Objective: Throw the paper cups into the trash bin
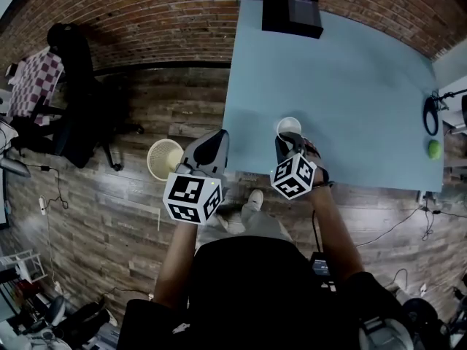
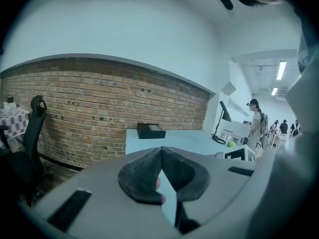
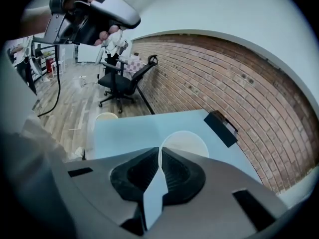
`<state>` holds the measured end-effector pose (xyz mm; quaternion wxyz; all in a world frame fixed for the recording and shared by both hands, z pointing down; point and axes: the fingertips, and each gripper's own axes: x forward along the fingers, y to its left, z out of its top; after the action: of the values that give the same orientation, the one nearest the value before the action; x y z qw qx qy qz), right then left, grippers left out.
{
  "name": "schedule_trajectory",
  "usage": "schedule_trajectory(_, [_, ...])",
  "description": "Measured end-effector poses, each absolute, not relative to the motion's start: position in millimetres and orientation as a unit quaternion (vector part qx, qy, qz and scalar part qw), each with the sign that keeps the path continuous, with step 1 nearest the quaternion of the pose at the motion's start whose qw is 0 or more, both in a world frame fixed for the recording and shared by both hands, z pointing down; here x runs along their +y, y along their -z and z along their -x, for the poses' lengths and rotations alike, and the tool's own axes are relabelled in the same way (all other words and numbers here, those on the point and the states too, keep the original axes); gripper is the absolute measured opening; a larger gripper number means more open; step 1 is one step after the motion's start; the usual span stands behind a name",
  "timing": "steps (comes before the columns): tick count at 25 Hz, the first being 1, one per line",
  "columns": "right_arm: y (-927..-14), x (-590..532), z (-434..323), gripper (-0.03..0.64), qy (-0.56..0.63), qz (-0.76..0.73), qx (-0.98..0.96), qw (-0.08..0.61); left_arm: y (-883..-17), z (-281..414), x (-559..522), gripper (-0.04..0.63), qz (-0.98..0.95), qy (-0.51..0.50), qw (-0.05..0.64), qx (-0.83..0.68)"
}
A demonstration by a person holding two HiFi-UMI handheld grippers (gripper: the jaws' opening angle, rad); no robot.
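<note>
Here, right claw (image 3: 159,152) pinching paper cup (image 3: 185,139) rim, cup body hidden, left claw (image 2: 162,150) pressed together.

paper cup (image 1: 289,127) upright, bin (image 1: 165,159) — on floor

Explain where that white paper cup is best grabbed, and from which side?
Probably by its thin wall at the rim, from the person's side: the paper cup is upright with its mouth open, so one jaw fits inside. The right gripper is shut on it there.
</note>
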<state>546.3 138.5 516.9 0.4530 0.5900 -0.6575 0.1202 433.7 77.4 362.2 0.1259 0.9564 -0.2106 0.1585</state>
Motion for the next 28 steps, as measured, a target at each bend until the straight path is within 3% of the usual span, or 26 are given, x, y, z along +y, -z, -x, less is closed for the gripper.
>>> schedule_trajectory(11, [-482,88,-487,0.021,-0.071,-0.571,-0.712,0.401,-356,-375,60,0.003,-0.941,-0.148,0.124,-0.277])
schedule_trajectory(28, [-442,15,-355,0.020,0.014,-0.518,-0.765,0.382,-341,-232,3,0.003,-0.897,-0.103,0.135,-0.407])
